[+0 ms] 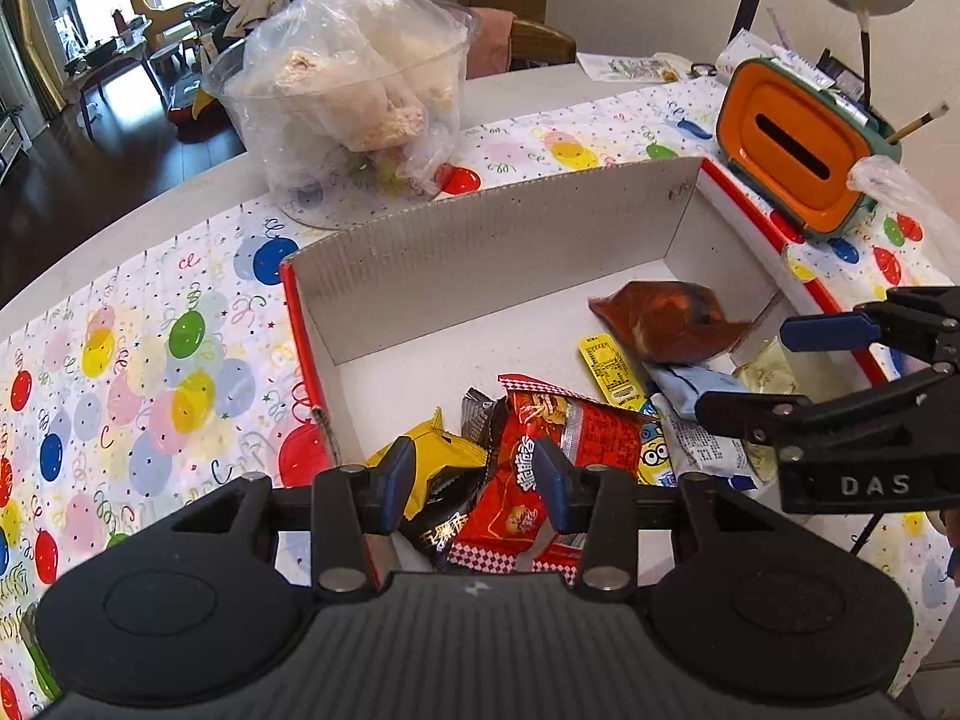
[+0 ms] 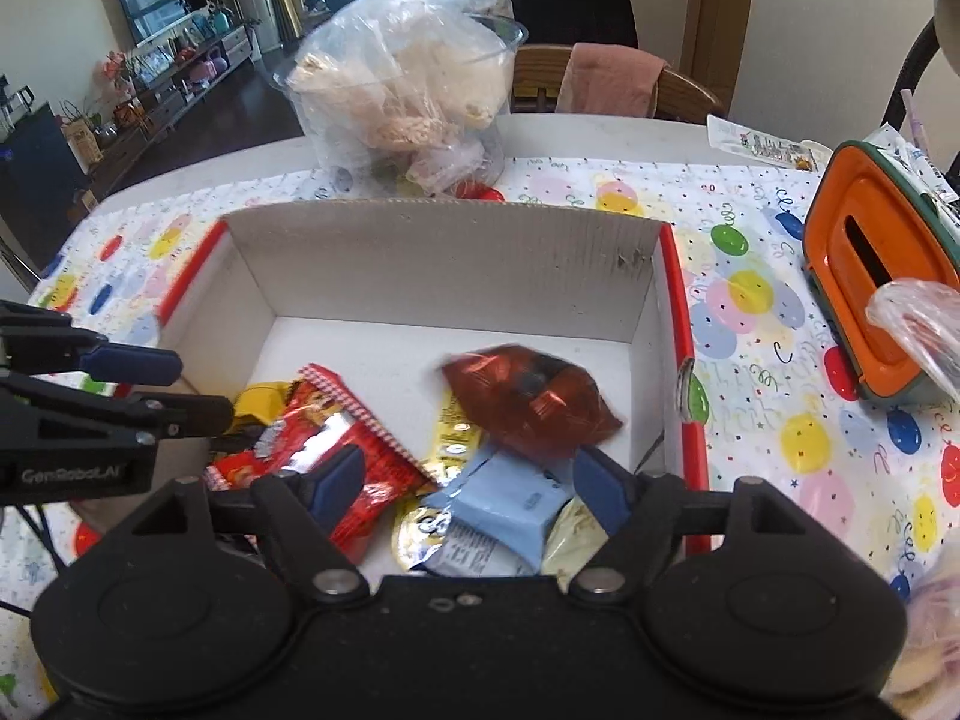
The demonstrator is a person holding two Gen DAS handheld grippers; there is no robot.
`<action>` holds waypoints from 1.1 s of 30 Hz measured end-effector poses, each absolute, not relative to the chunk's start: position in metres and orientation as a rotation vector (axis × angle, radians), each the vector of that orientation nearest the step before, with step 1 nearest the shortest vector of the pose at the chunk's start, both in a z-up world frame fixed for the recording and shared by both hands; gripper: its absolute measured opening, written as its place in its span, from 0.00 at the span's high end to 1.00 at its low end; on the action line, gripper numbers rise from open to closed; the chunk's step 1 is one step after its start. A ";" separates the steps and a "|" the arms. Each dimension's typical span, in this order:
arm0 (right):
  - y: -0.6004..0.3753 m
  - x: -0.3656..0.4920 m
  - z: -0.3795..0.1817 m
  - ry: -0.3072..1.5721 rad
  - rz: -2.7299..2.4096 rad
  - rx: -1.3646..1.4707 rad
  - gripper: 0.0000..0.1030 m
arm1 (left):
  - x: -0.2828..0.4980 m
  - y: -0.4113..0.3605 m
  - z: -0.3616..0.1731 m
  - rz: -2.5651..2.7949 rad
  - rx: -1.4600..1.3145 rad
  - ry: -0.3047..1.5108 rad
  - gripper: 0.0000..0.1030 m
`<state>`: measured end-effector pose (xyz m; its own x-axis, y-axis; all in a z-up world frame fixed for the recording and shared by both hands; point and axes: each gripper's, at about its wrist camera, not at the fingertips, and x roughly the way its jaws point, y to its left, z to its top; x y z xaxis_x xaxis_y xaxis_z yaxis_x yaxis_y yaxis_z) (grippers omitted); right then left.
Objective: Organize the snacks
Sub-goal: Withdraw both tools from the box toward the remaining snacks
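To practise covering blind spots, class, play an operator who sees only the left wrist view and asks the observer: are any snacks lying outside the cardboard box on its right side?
Observer: Yes. A clear bag with pale contents lies on the balloon tablecloth, right of the cardboard box, outside your frame.
Operator: What is under the right tool?
Observer: The right tool is open, above a light blue packet.
Operator: Anything beside that packet?
Observer: A round gold packet, partly tucked under it.
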<state>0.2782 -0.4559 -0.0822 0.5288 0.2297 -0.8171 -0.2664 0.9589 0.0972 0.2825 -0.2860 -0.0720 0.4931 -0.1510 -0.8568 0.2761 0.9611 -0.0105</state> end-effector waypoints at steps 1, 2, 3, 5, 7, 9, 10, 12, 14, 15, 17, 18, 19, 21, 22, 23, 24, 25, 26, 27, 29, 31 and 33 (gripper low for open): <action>-0.455 0.275 -0.080 0.963 0.298 -0.039 0.26 | 0.280 -0.285 -0.070 -0.262 0.130 1.019 0.58; -0.455 0.272 -0.077 0.957 0.302 -0.035 0.26 | 0.278 -0.283 -0.068 -0.262 0.125 1.015 0.58; -0.454 0.269 -0.074 0.951 0.305 -0.028 0.26 | 0.276 -0.281 -0.066 -0.262 0.120 1.011 0.57; -0.453 0.262 -0.068 0.938 0.311 -0.015 0.24 | 0.270 -0.278 -0.062 -0.266 0.110 1.002 0.57; -0.451 0.256 -0.063 0.924 0.321 -0.001 0.23 | 0.265 -0.274 -0.058 -0.265 0.106 0.989 0.55; -0.447 0.250 -0.056 0.907 0.333 0.006 0.23 | 0.258 -0.270 -0.053 -0.267 0.099 0.975 0.49; -0.445 0.246 -0.054 0.900 0.336 0.007 0.22 | 0.255 -0.268 -0.051 -0.268 0.097 0.968 0.48; -0.441 0.240 -0.048 0.883 0.346 0.009 0.22 | 0.248 -0.264 -0.047 -0.272 0.097 0.956 0.48; -0.437 0.234 -0.043 0.867 0.359 0.016 0.20 | 0.242 -0.259 -0.042 -0.273 0.094 0.943 0.48; -0.434 0.230 -0.040 0.858 0.364 0.018 0.19 | 0.238 -0.256 -0.040 -0.274 0.090 0.936 0.47; -0.428 0.223 -0.034 0.838 0.377 0.022 0.17 | 0.232 -0.249 -0.035 -0.273 0.078 0.921 0.42; -0.425 0.220 -0.032 0.830 0.382 0.023 0.16 | 0.228 -0.245 -0.032 -0.273 0.072 0.913 0.40; -0.422 0.217 -0.029 0.822 0.387 0.024 0.15 | 0.225 -0.241 -0.030 -0.274 0.066 0.906 0.39; -0.415 0.211 -0.024 0.805 0.397 0.025 0.12 | 0.219 -0.234 -0.026 -0.272 0.061 0.895 0.38; -0.411 0.208 -0.022 0.797 0.402 0.026 0.10 | 0.215 -0.230 -0.024 -0.270 0.059 0.889 0.38; -0.408 0.205 -0.020 0.790 0.406 0.030 0.09 | 0.212 -0.225 -0.023 -0.269 0.057 0.884 0.38; -0.405 0.203 -0.018 0.786 0.408 0.034 0.08 | 0.208 -0.220 -0.021 -0.267 0.053 0.880 0.38; -0.400 0.200 -0.016 0.783 0.409 0.039 0.08 | 0.205 -0.216 -0.020 -0.266 0.049 0.876 0.37; -0.396 0.197 -0.015 0.780 0.415 0.046 0.07 | 0.201 -0.211 -0.018 -0.265 0.046 0.871 0.37; -0.392 0.195 -0.013 0.777 0.420 0.051 0.07 | 0.198 -0.207 -0.017 -0.262 0.044 0.866 0.35; -0.384 0.190 -0.011 0.766 0.422 0.047 0.04 | 0.190 -0.197 -0.015 -0.260 0.043 0.853 0.32; -0.375 0.183 -0.009 0.753 0.427 0.050 0.03 | 0.182 -0.186 -0.013 -0.257 0.040 0.839 0.28; -0.365 0.179 -0.008 0.748 0.438 0.059 0.02 | 0.173 -0.175 -0.012 -0.255 0.033 0.834 0.26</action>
